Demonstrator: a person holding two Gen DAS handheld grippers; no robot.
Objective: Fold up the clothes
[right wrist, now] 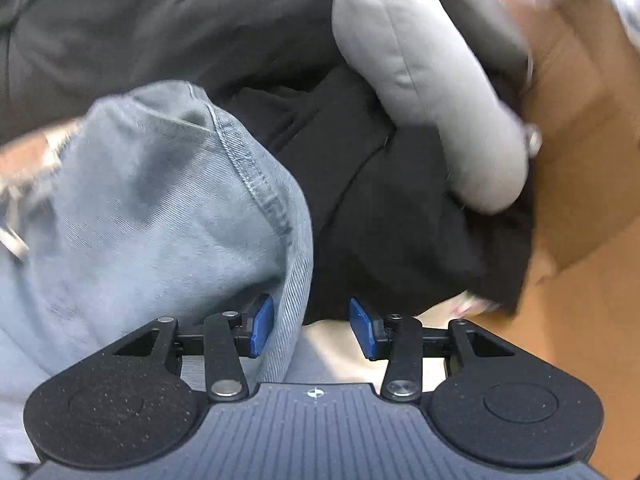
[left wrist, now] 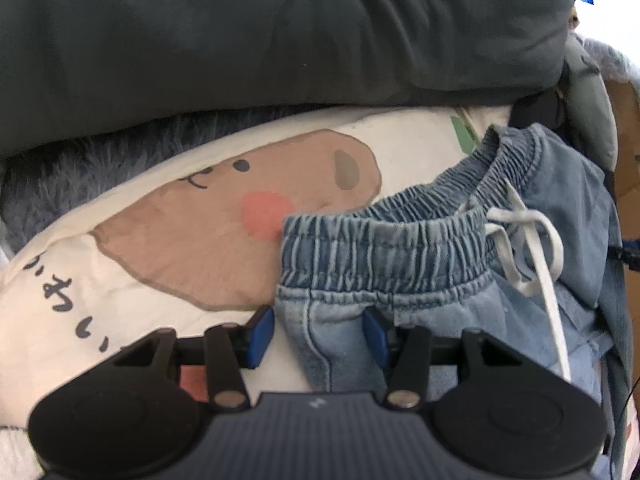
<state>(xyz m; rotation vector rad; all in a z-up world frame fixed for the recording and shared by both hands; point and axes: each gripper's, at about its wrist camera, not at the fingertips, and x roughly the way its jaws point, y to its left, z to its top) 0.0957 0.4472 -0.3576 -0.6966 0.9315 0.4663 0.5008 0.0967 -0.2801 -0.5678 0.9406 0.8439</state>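
Denim shorts [left wrist: 384, 248], rumpled, elastic waistband up, lie between both claws' parted pads.

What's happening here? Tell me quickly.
A person with a handheld gripper in each hand is folding clothes. The left gripper has open jaws astride the edge of light blue denim shorts with an elastic waistband, which lie on a white cartoon-print cloth. The right gripper, also open, sits at a seamed fold of pale blue denim beside black fabric.

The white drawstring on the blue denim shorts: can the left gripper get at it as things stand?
Probably yes. The white drawstring lies exposed on the blue denim shorts, beyond and right of the left gripper, whose jaws stand open and nothing covers it.
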